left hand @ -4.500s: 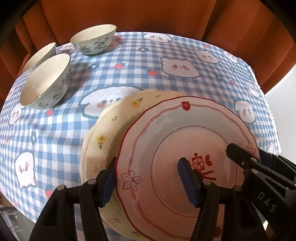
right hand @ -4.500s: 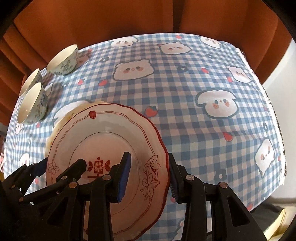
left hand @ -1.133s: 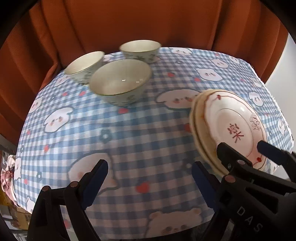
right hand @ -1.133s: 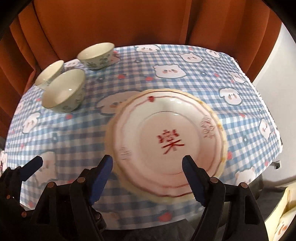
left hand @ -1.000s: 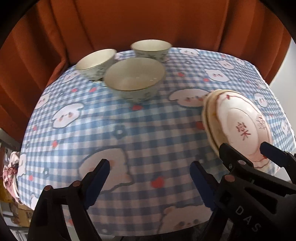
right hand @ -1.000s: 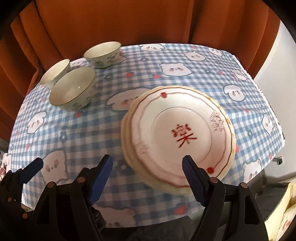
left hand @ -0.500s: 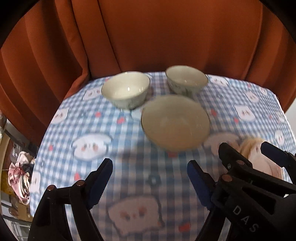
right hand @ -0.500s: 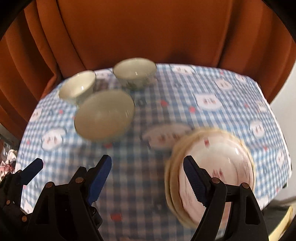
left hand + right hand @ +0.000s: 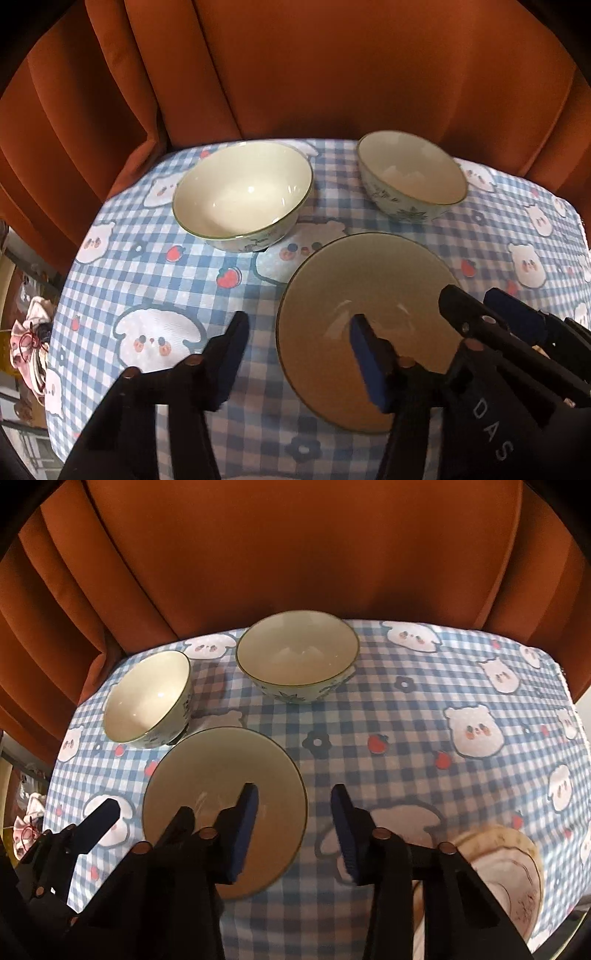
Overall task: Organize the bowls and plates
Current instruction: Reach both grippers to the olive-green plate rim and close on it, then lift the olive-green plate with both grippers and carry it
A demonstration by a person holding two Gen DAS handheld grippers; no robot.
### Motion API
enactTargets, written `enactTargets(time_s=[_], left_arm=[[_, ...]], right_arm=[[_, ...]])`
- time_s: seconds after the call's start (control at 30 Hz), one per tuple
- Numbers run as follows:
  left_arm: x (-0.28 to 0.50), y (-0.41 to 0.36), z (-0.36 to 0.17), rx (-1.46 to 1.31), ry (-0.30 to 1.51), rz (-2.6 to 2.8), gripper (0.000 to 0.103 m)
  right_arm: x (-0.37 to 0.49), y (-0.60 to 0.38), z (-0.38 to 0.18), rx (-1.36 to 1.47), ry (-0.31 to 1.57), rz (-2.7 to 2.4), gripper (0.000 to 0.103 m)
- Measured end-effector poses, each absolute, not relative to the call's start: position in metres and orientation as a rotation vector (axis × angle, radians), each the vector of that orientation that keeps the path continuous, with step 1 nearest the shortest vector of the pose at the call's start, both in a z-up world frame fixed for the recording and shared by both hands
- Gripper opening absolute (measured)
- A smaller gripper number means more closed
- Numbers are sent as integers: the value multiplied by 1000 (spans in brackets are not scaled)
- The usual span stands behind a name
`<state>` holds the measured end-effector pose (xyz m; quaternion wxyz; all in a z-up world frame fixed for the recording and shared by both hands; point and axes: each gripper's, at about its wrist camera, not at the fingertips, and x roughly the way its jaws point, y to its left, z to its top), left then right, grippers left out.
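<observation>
Three cream bowls with blue floral outsides stand on the checked tablecloth. The nearest bowl [image 9: 365,273] [image 9: 221,768] sits between both grippers. My left gripper [image 9: 299,354] is open and straddles its left rim, one pad inside the bowl. My right gripper [image 9: 295,830] is open and straddles its right rim. A second bowl [image 9: 240,192] [image 9: 147,698] stands at the back left, and a third bowl [image 9: 410,177] [image 9: 295,653] stands at the back. The stack of plates [image 9: 509,871] lies at the near right, partly hidden by my right gripper.
The blue checked tablecloth [image 9: 424,738] with bears and strawberries covers a small table. An orange curtain [image 9: 295,554] hangs close behind it. The table's edges drop off at the left and the right.
Both grippers have moved left from the plate stack and closed in on the nearest bowl. Each now straddles one side of its rim, and their jaws are narrower than before.
</observation>
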<state>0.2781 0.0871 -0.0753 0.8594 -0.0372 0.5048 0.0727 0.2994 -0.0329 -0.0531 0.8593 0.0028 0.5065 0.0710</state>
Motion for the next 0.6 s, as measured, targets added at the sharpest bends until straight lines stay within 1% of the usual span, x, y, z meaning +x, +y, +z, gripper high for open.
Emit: enactTargets(time_s=[0.03, 0.07, 0.1, 0.13, 0.2, 0.23, 0.33, 0.6], left_arm=[[281, 88, -79, -80, 1068, 157, 50], [284, 88, -83, -78, 1080, 160, 48], [285, 89, -86, -79, 1089, 158, 43], [287, 89, -89, -83, 1100, 155, 38], [290, 89, -93, -84, 1110, 155, 34], [291, 89, -94, -86, 1113, 155, 30], [292, 88, -96, -86, 1116, 167, 28], [290, 90, -96, -91, 1137, 172, 27]], right_arm=[[303, -32, -57, 7, 1073, 153, 39], [306, -31, -61, 6, 1086, 157, 35], [309, -31, -65, 6, 1097, 160, 30], [311, -30, -69, 5, 1109, 164, 27], [315, -30, -75, -1, 1125, 161, 22], [316, -30, -77, -4, 1129, 159, 21], [320, -32, -81, -11, 1139, 160, 16], [317, -31, -78, -21, 1151, 169, 16]])
